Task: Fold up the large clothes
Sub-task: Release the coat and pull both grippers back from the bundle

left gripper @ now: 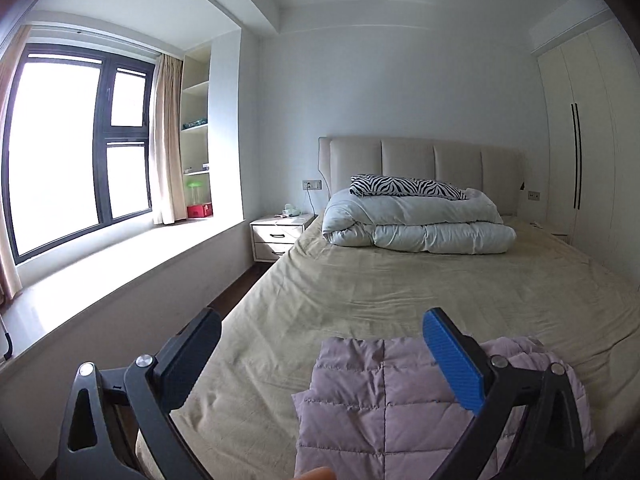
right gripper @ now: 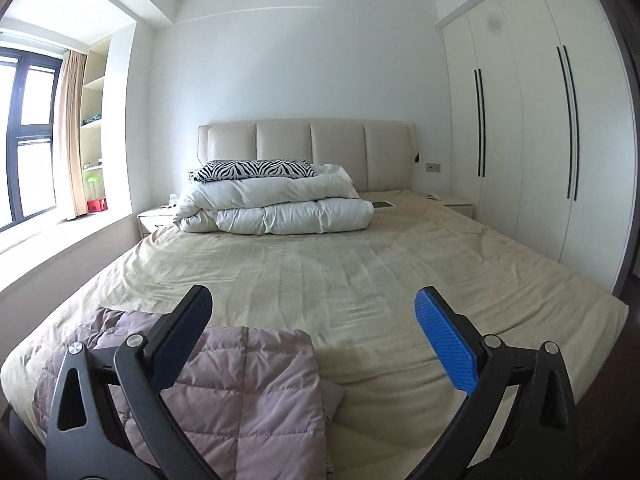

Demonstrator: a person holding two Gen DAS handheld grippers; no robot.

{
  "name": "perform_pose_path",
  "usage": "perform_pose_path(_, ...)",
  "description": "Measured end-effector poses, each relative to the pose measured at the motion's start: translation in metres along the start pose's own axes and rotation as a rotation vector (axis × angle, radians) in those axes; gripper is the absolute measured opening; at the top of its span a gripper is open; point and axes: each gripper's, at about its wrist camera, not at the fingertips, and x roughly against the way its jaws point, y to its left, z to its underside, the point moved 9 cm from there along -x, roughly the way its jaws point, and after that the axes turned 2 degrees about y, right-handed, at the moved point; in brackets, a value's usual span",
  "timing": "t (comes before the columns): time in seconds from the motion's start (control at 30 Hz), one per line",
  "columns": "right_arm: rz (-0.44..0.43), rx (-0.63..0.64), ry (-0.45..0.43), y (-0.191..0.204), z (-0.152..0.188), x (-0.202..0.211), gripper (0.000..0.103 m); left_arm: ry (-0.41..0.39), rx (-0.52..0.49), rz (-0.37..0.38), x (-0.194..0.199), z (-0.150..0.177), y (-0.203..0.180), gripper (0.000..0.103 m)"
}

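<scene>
A mauve quilted puffer jacket [left gripper: 380, 404] lies folded at the near edge of the bed's beige sheet [left gripper: 400, 288]. It also shows in the right wrist view [right gripper: 248, 384], at the lower left. My left gripper [left gripper: 320, 332] is open and empty, held above the jacket's left part. My right gripper [right gripper: 312, 308] is open and empty, above the jacket's right edge and the bare sheet [right gripper: 360, 264]. Neither gripper touches the jacket.
A folded white duvet [left gripper: 416, 224] with a zebra-print pillow [left gripper: 404, 186] lies by the headboard. A nightstand [left gripper: 280, 236] and a window ledge [left gripper: 120, 272] are on the left. A white wardrobe [right gripper: 532, 128] is on the right. A tablet [right gripper: 383, 204] lies on the bed.
</scene>
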Motion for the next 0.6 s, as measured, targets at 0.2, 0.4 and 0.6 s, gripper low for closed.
perform_pose_path(0.2,-0.122,-0.034,0.131,0.042,-0.014,0.026,0.103,0.115,-0.001,0.002,0.001,0.01,-0.021,0.103)
perform_pose_path(0.4,-0.077,-0.018,0.358,0.071,0.017,0.025,0.103,0.259,-0.008,0.03,0.0,0.045,-0.045,0.103)
perform_pose_path(0.6,-0.027,-0.014,0.429,0.096,0.054,0.028,0.103,0.373,-0.033,0.045,-0.007,0.078,-0.062,0.103)
